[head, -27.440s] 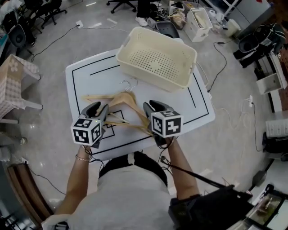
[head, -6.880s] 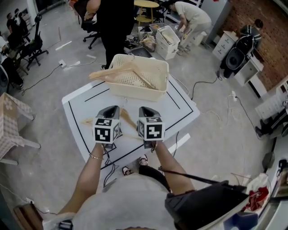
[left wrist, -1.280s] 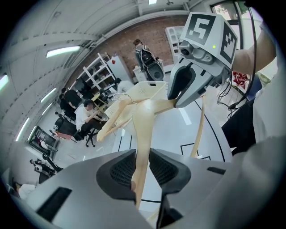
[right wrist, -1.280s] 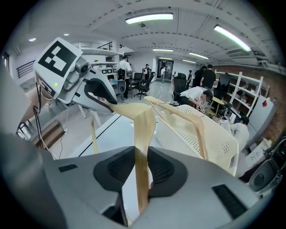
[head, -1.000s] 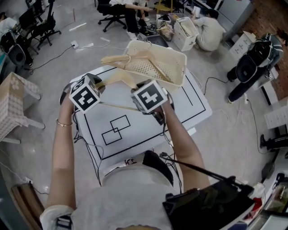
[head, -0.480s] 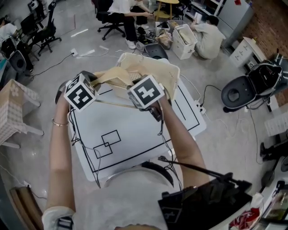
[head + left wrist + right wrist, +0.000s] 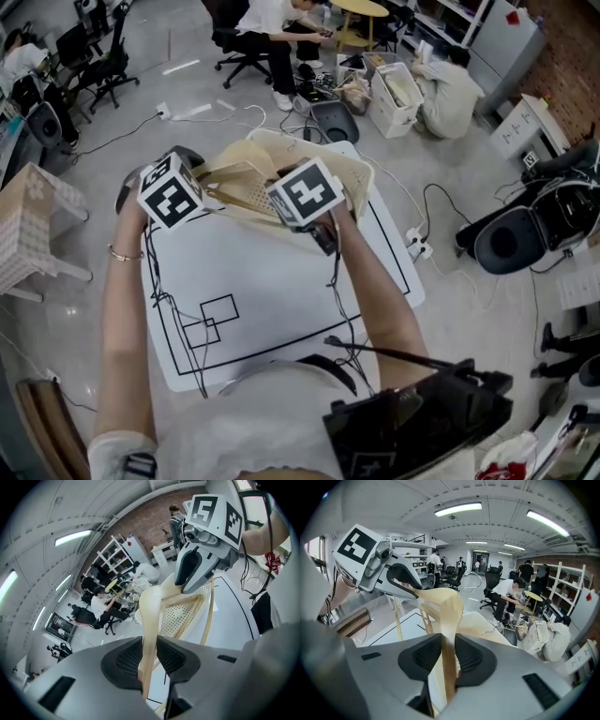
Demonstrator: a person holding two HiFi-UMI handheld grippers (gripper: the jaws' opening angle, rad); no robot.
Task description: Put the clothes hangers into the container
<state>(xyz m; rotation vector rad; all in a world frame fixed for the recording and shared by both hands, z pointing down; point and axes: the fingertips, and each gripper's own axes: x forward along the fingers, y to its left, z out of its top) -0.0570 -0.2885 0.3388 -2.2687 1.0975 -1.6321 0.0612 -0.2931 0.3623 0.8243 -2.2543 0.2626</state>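
Observation:
A pale wooden clothes hanger (image 7: 232, 174) hangs in the air between my two grippers, over the near rim of the cream perforated basket (image 7: 354, 174). My left gripper (image 7: 192, 180) is shut on one arm of the hanger (image 7: 151, 616). My right gripper (image 7: 292, 192) is shut on the other arm (image 7: 449, 620). In the left gripper view the right gripper (image 7: 199, 566) pinches the far end above the basket (image 7: 185, 613). The right gripper view shows the left gripper (image 7: 401, 581) the same way. Another wooden hanger (image 7: 251, 194) lies in the basket.
The basket stands at the far side of the white table (image 7: 272, 291), which has black lines. Behind it are people (image 7: 281, 23), office chairs, white bins (image 7: 396, 94) and floor cables. A black chair (image 7: 520, 234) stands right, a patterned stool (image 7: 33, 230) left.
Both grippers carried the hanger away from me and upward, from above the table's far part to over the basket. The grip on both ends is unchanged.

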